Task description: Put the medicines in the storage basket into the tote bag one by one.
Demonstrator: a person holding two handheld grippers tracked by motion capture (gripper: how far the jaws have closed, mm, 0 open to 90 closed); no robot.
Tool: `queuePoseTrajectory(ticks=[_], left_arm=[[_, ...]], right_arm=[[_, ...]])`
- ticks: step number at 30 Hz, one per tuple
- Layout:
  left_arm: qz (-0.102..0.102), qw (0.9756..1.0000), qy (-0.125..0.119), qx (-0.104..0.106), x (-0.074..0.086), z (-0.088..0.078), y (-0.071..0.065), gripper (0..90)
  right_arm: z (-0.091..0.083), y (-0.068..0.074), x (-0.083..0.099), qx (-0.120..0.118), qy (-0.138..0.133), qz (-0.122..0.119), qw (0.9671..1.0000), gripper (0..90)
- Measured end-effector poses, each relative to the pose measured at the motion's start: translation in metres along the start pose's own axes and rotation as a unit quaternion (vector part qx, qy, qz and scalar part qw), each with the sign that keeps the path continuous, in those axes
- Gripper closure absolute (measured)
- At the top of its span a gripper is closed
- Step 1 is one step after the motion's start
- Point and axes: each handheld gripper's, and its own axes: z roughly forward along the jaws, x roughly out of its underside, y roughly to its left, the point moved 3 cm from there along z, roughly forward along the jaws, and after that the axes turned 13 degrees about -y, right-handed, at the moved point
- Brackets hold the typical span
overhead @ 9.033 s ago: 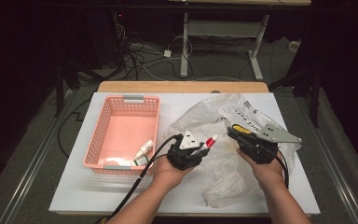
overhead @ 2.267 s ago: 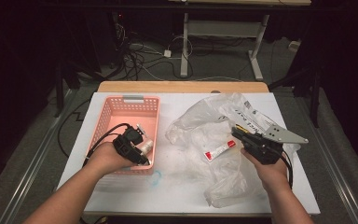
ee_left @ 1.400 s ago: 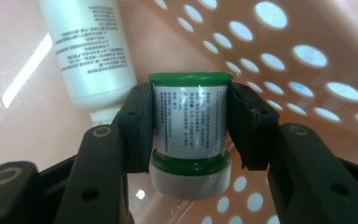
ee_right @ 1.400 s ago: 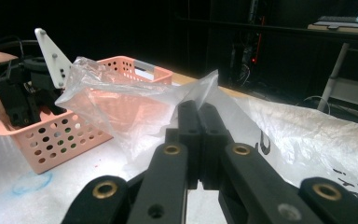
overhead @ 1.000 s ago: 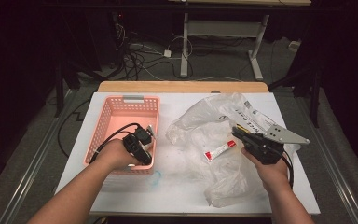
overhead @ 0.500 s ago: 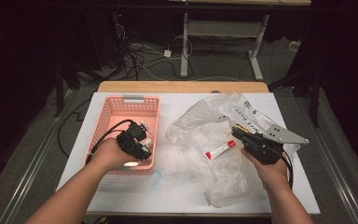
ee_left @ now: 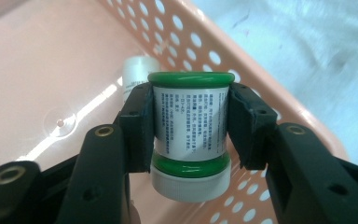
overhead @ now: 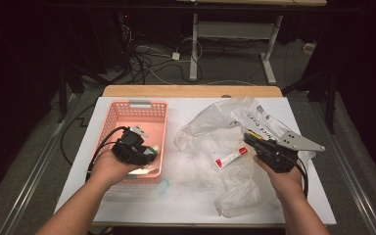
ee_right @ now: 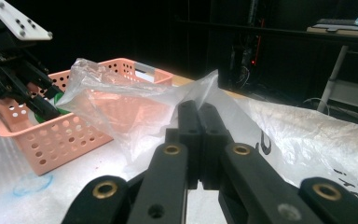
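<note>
Both grippers are in the person's hands over a white table (overhead: 196, 196). Held above the near right corner of a pink basket (overhead: 127, 110), the left gripper (ee_left: 189, 128) has its two black jaws pressed against the sides of a small green-rimmed jar (ee_left: 189, 126) with a white label of printed text and a white cap facing the camera; in the left gripper view the jar sits squarely between the pads, which touch it on both sides. Behind the jar in that view lies a second white container (ee_left: 137, 70) on the basket floor, close to the perforated wall. In the high view the same gripper (overhead: 144, 149) shows at the left with a glimpse of green at its tip, a black cable looping from it over the basket's near edge. At the right, the right gripper (ee_right: 199, 140) has its jaws fully together, pinching the edge of a crumpled clear plastic bag (ee_right: 135, 100) that rises in front of it and partly veils the basket. In the high view that gripper (overhead: 254, 142) rests at the bag's right side, and a small white and red tube (overhead: 231, 157) lies within the bag just left of the jaws. The bag spreads across the table's right half, well apart from the jar.
</note>
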Motion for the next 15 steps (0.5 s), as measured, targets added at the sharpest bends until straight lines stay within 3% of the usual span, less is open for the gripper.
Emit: queuePoseTrajectory(ticks=[6, 8, 15], left_arm=[[-0.008, 0.9987, -0.05, 0.0, 0.006, -0.007, -0.004, 53.6], [-0.003, 0.9981, -0.062, -0.001, 0.008, -0.01, -0.008, 53.6], [0.003, 0.9934, -0.113, -0.014, 0.015, -0.018, -0.016, 53.6]], right_arm=[[0.0, 0.0, 0.0, 0.0, 0.002, -0.001, 1.0, 90.0], [0.0, 0.0, 0.0, -0.001, 0.001, -0.003, 1.0, 90.0], [-0.001, 0.002, 0.001, -0.002, 0.002, -0.004, 1.0, 90.0]])
